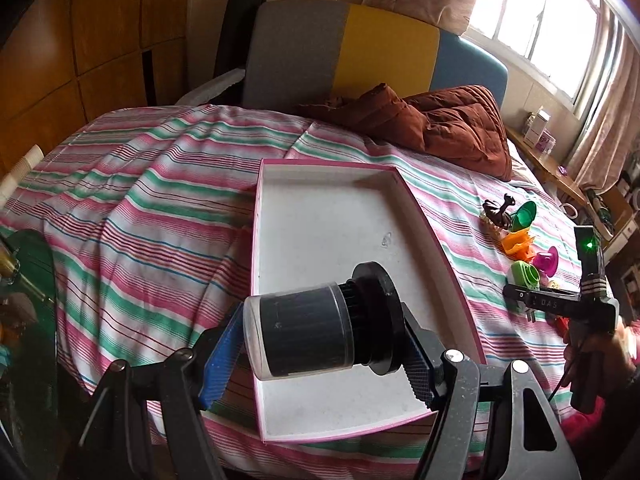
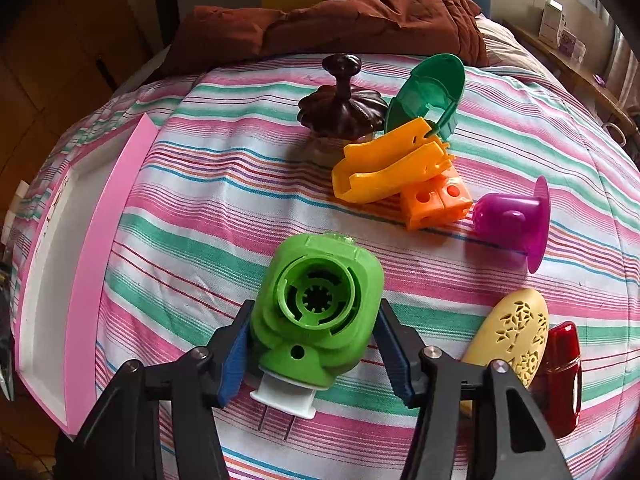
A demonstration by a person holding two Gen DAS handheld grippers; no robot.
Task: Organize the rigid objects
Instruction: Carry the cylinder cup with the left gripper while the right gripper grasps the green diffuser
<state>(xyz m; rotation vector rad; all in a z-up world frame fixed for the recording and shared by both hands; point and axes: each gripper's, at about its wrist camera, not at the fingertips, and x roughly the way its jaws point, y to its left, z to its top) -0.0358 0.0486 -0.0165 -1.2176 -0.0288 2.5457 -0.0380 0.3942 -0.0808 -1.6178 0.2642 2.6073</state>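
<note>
My left gripper (image 1: pixel 324 340) is shut on a black cylinder with a clear sleeve and a black cap (image 1: pixel 316 334), held over the near part of the white tray with a pink rim (image 1: pixel 320 216). My right gripper (image 2: pixel 314 342) has its blue pads against both sides of a green plug-in device (image 2: pixel 316 312) that lies on the striped bedsheet. Beyond it lie a dark brown lid with a knob (image 2: pixel 342 108), a green scoop (image 2: pixel 430 92), orange plastic pieces (image 2: pixel 396 172) and a purple cup (image 2: pixel 516 220). A cream oval case (image 2: pixel 516 328) and a red case (image 2: pixel 562 376) lie at right.
The pink-rimmed tray (image 2: pixel 100 248) stands at the left in the right wrist view. A brown quilt (image 1: pixel 452 124) lies at the head of the bed, before a grey, yellow and blue headboard (image 1: pixel 360 52). A wooden shelf (image 1: pixel 548 164) and window are at right.
</note>
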